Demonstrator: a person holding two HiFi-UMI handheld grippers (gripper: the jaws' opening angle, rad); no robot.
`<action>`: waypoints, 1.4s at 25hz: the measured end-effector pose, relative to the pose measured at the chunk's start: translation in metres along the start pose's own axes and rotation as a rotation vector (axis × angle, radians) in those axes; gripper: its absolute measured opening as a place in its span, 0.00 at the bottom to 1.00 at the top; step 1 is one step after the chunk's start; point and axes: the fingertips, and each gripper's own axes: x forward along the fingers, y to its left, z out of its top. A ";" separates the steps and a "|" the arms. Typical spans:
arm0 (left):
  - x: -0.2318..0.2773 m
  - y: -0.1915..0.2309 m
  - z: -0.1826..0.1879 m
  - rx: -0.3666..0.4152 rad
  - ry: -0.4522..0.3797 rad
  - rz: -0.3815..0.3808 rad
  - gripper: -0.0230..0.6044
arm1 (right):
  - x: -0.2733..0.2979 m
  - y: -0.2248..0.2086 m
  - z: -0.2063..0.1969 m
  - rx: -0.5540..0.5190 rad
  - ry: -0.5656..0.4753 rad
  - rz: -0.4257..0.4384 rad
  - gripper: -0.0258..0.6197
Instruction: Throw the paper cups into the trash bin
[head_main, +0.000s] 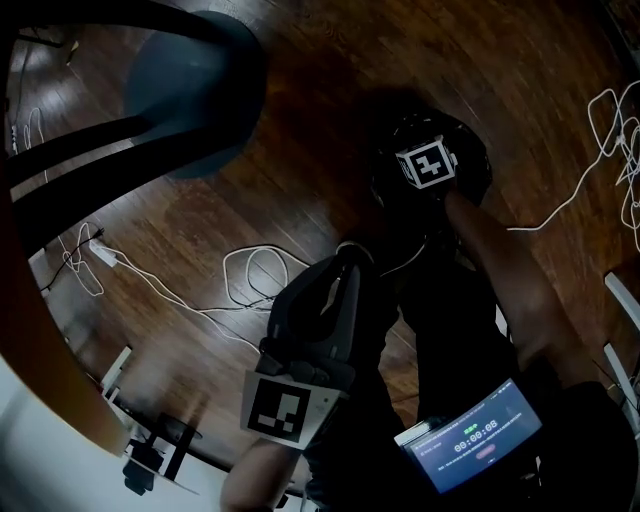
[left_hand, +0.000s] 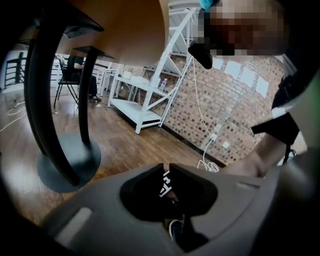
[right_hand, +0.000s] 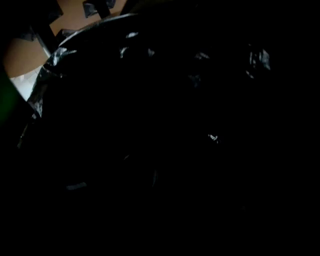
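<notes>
Our right gripper (head_main: 430, 166) is sunk in the black-lined bin (head_main: 392, 140) on the floor at 1 o'clock. Its fingers are lost in the dark, so we cannot tell their state or see any cup. Our left gripper (head_main: 347, 262) hangs at 6 o'clock, fingers pressed together, empty.

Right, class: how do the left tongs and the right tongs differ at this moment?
The left tongs hang short of the bin, over the floor; the right tongs reach down into the bin's mouth. The left tongs' jaws are together on nothing; the right tongs' jaws are lost in the dark inside the bin. Each carries a marker cube.
</notes>
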 end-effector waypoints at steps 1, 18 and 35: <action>0.000 0.002 -0.001 0.000 0.003 0.006 0.10 | 0.001 0.002 -0.001 -0.002 0.000 0.004 0.18; -0.059 -0.066 0.043 0.023 0.027 -0.010 0.09 | -0.164 0.059 0.028 0.032 -0.059 0.137 0.06; -0.216 -0.138 0.173 0.113 -0.100 0.073 0.09 | -0.574 0.085 0.109 0.069 -0.421 0.194 0.06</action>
